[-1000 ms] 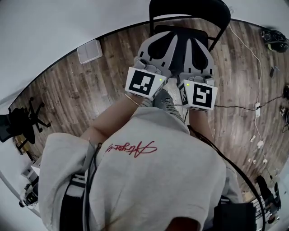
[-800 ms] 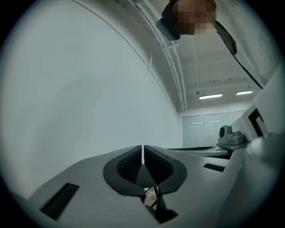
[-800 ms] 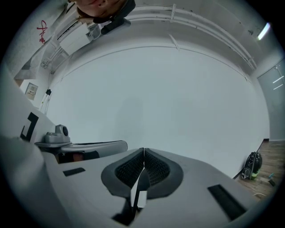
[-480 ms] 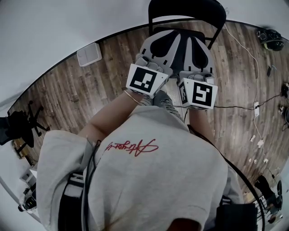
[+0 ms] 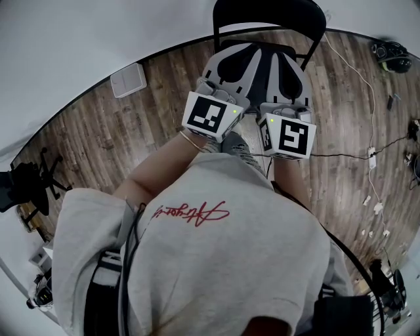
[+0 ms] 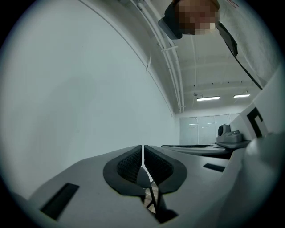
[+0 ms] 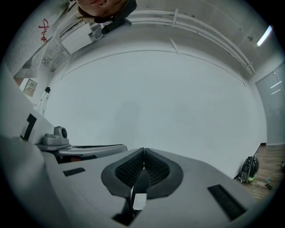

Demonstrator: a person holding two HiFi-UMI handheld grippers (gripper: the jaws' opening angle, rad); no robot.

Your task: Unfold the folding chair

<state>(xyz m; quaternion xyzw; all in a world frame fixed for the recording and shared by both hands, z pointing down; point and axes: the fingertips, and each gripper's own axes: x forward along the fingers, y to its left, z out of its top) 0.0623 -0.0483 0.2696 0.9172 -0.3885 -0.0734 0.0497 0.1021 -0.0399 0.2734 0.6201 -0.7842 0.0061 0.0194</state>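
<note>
The black folding chair [image 5: 269, 14] stands by the white wall at the top of the head view, its rounded back and thin frame tubes [image 5: 317, 47] showing past my grippers. My left gripper [image 5: 231, 58] and right gripper [image 5: 287, 62] are held side by side just in front of it, pointing level at the wall. Both are shut with nothing between the pads. In the left gripper view the left gripper [image 6: 142, 153] faces bare wall. The right gripper [image 7: 143, 156] in its own view does the same. Most of the chair's seat is hidden behind the grippers.
A white box [image 5: 129, 75] sits on the wood floor by the wall at left. White cables [image 5: 371, 157] trail along the floor at right, with a dark bag [image 5: 392, 56] beyond. A black office chair [image 5: 29, 180] stands far left.
</note>
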